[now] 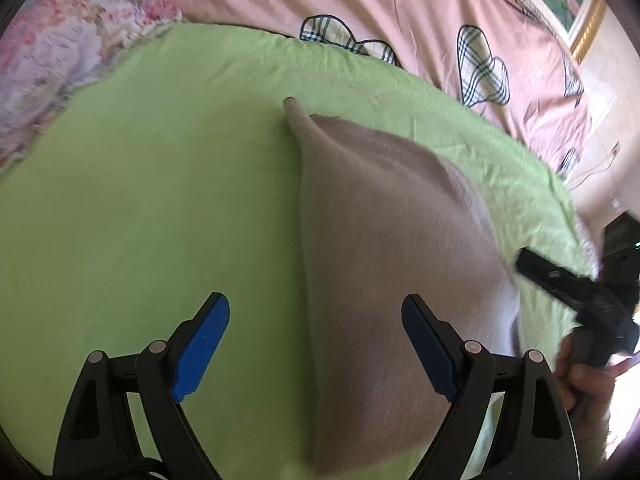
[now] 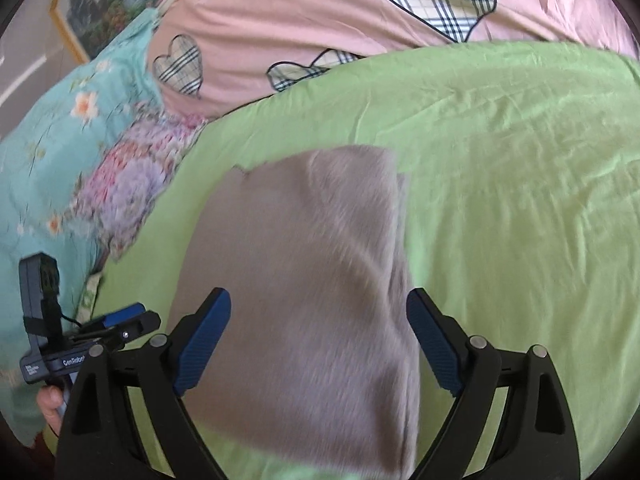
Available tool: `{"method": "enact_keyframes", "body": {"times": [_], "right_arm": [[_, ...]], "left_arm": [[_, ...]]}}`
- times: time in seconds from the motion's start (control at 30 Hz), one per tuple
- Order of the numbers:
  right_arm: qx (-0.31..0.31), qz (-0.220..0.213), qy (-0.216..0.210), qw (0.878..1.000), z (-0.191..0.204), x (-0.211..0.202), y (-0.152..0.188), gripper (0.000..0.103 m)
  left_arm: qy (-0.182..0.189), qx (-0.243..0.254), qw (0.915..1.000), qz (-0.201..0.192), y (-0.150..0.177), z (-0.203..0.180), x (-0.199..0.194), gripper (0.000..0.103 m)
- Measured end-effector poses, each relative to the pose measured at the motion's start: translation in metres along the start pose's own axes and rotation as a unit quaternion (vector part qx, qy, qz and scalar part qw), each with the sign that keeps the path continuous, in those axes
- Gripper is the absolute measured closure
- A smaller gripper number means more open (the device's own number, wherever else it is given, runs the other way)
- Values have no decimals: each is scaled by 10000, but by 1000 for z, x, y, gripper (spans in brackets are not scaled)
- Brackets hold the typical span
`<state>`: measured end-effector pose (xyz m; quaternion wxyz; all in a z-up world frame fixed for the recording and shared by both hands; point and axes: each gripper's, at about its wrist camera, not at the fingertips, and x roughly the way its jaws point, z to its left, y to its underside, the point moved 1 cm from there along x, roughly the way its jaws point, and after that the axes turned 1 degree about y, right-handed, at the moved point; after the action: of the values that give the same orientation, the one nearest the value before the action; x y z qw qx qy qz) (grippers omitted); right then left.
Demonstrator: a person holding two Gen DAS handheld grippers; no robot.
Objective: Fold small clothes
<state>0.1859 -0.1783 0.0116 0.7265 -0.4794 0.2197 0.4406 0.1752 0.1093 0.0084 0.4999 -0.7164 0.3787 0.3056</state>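
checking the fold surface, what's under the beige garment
The beige garment lies on a light green sheet. Whatever sits directly beneath the garment is covered.

Both wrist views angled down, close over same garment.

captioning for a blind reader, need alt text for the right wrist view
A beige garment, partly folded, lies on a green sheet under the open right claw, whose blue pads grip nothing. A pink cover with plaid hearts lies beyond, and the left claw shows at the left edge.
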Motion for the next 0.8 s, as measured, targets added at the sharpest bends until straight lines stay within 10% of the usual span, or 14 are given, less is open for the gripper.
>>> {"method": "enact_keyframes", "body": {"times": [0.27,0.4,0.57,0.8], "right_arm": [[578,458,-226,9970,-31,55,-28,47],[412,468,-171,9979,-28,62,-30,85],[209,-190,-282,9992,-19,23,-39,90],[371,187,27,9991,-41,59,-19,91]], "left_arm": [[424,-416,9979,264,-53,13,54,21],[807,-578,9944,373,-73,17,79,66],[410,-165,9990,115,-78,-2,77,71],[-145,44,9999,28,-98,-4,96,80]]}}
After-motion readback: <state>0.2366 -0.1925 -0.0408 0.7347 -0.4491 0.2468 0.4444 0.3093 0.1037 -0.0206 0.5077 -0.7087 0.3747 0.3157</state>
